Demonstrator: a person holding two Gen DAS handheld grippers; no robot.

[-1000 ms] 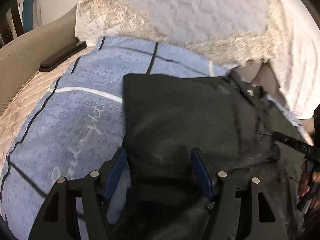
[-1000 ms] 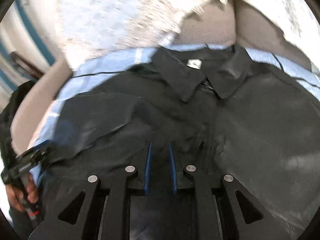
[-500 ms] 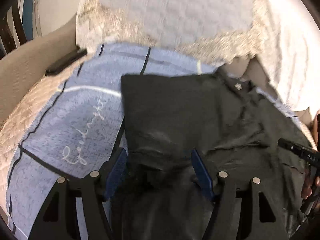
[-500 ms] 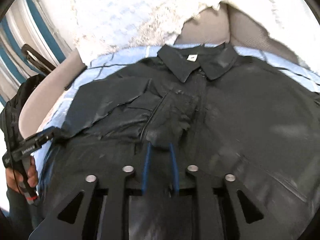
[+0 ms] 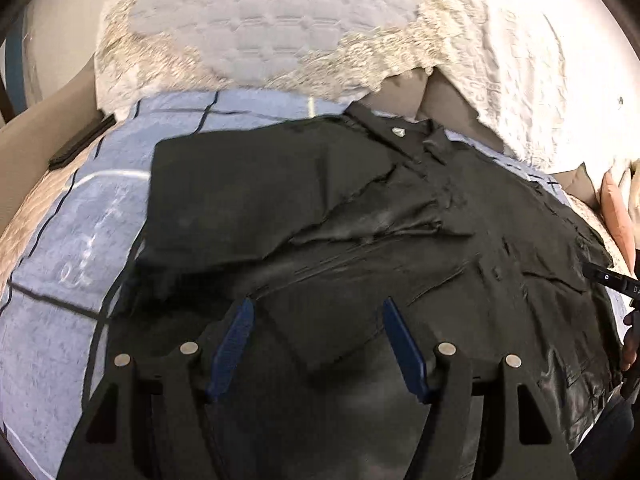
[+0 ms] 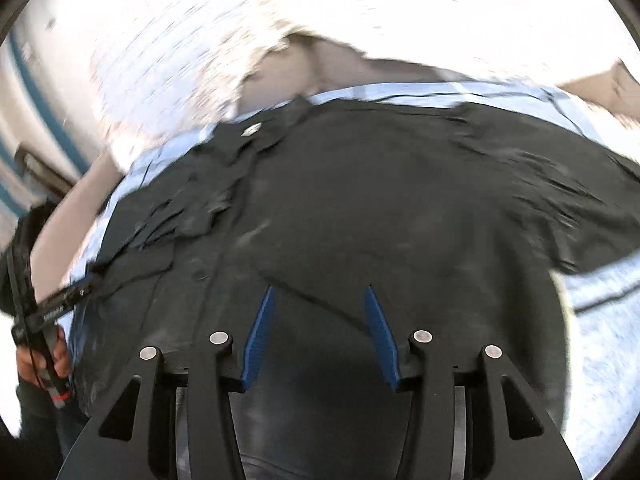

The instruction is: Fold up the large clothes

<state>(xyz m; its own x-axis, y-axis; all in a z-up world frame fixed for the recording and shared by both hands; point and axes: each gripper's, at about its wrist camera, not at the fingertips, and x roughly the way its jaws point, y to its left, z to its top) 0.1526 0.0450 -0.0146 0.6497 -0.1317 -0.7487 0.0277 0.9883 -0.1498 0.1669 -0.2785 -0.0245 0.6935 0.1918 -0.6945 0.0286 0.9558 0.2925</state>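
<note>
A large black collared shirt [image 5: 360,216] lies spread on a blue patterned sheet [image 5: 60,280], collar at the far side with a white label [image 5: 398,131]. Its left side and sleeve are folded inward over the body. My left gripper [image 5: 316,312] is open and empty, above the shirt's lower part. In the right wrist view the shirt [image 6: 380,208] fills the middle, its right sleeve spread out to the right. My right gripper [image 6: 320,300] is open and empty above the shirt's lower middle. This view is blurred.
White quilted bedding [image 5: 260,28] and a beige cushion [image 5: 404,92] lie beyond the collar. A black flat object [image 5: 80,144] lies at the sheet's far left edge. The other gripper's tip shows at the right edge [image 5: 612,280] and at the left edge [image 6: 52,312].
My right gripper has let go of the folded sleeve and opened, pulling back and swinging right. My left gripper stayed open and drew back, showing more of the shirt.
</note>
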